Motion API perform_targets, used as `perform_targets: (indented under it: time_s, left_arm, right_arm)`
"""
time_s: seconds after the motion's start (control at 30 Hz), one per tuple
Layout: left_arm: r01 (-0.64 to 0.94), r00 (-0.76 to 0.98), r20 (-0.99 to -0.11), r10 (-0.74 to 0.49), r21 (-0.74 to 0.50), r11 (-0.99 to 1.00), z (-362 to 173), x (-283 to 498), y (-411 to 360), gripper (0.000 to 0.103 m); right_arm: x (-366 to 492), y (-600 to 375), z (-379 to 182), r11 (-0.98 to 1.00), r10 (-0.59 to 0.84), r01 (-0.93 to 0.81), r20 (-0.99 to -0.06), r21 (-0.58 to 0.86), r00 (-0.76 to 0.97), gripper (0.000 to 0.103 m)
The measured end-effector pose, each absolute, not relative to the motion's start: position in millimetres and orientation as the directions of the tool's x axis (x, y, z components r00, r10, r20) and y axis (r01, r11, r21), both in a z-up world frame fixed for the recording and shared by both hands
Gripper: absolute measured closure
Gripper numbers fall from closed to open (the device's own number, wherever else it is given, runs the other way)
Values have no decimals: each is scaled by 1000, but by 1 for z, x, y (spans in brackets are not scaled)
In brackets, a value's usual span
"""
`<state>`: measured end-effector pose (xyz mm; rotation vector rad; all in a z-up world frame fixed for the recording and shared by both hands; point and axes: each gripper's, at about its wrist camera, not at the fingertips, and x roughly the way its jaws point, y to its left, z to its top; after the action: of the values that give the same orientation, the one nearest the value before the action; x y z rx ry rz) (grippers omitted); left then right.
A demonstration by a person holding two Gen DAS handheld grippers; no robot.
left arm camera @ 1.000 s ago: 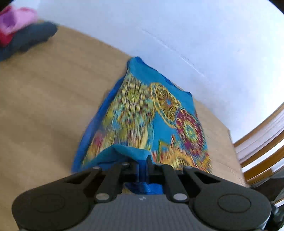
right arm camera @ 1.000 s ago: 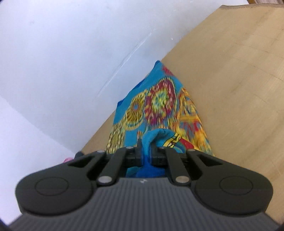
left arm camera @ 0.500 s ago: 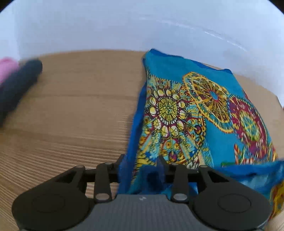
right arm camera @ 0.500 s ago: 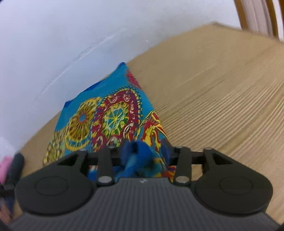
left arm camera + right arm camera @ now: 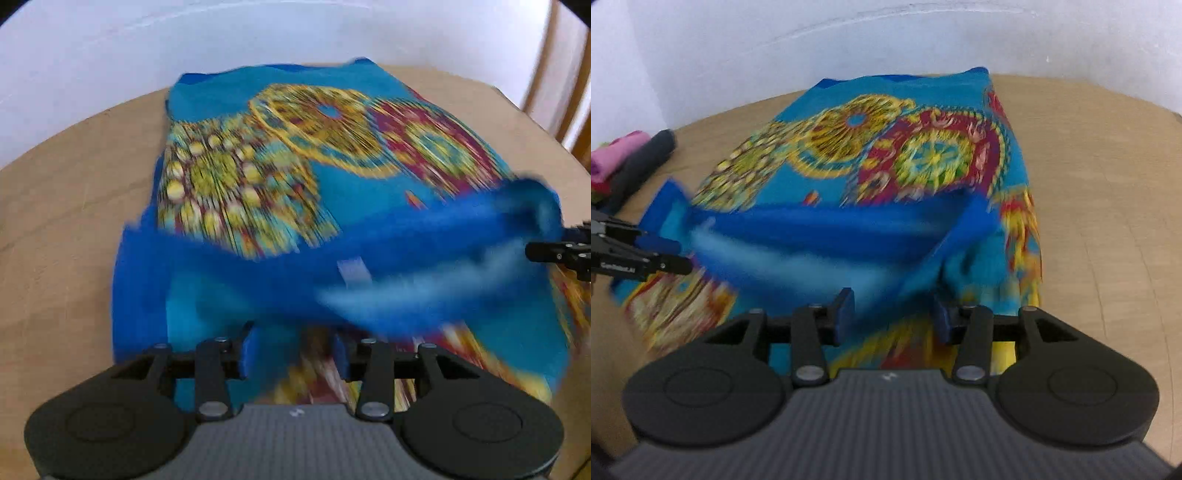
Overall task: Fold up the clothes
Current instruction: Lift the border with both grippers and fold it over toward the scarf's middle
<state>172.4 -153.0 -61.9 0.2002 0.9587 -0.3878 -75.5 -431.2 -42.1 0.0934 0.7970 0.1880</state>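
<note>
A blue garment (image 5: 325, 155) with yellow and red mandala prints lies on the wooden table (image 5: 62, 206); it also shows in the right wrist view (image 5: 886, 147). Its near hem is a blurred blue band (image 5: 332, 266) folded over the printed part. My left gripper (image 5: 293, 354) is open above the near edge of the cloth, with its pads apart. My right gripper (image 5: 894, 314) is open above the cloth too. The right gripper's tip shows at the right edge of the left wrist view (image 5: 561, 251). The left gripper's tip shows at the left edge of the right wrist view (image 5: 646, 254).
Rolled pink and dark grey clothes (image 5: 631, 158) lie at the table's far left. A white wall (image 5: 849, 37) runs behind the table. A wooden chair back (image 5: 554, 74) stands at the far right. The table (image 5: 1108, 184) is bare wood right of the garment.
Both grippers were shut on the garment's edge, carried it over the printed part, then opened. The blue hem is blurred and dropping onto the cloth.
</note>
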Motion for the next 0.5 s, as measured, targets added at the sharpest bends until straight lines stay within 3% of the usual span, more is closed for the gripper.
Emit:
perform_targets:
  time_s: [0.17,0.3,0.5]
  left_arm:
    - [238,579,-806,-122,25,971,-49,218,-137,58]
    - [177,591,-802,-89,21,984,-37,208,-104,56]
    - [149,509,-854,-107,-35,988,-41,146,-56,52]
  right_arm:
    - [-27,-450,-45,976,3,143,-664,166,748,56]
    - [-55,-466,-31,961,26,150,-619,231,785,51]
    - [-137,-491,-32,952,56,167,-681,256,730,40]
